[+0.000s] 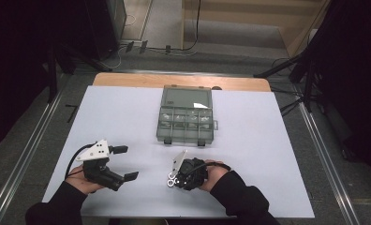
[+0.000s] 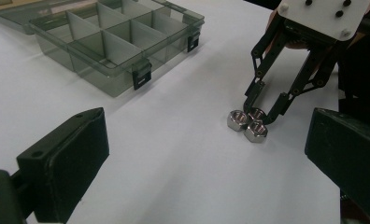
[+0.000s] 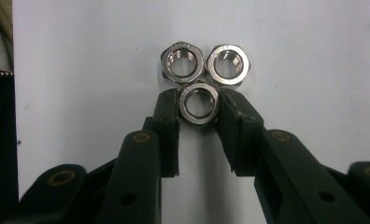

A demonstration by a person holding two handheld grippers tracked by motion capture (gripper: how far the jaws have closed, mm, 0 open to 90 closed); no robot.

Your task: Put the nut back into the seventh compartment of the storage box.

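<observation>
Surface: a white sheet (image 1: 127,117) is covering most of a table, whose bare wooden edge (image 1: 127,79) is showing along the far side.
Room: grey carpet is lying around the table, black stand legs (image 1: 286,65) are reaching in at the far right, and a cable is trailing across the floor beyond the table; the sides are falling away into darkness.
Box: a smoky clear compartment box (image 1: 186,117) is sitting toward the far middle of the sheet, lid open and divided cells showing.
Nuts: three steel hex nuts (image 3: 202,79) are lying flat and touching in a tight cluster on the sheet, near the person's edge, well apart from the box.
Right gripper (image 3: 199,109): its jaws are pressing on either side of the nearest nut (image 3: 199,104), grasping it while it is resting on the sheet.
Left gripper (image 1: 125,163): it is being held at the near left, jaws spread wide and gripping nothing.
</observation>
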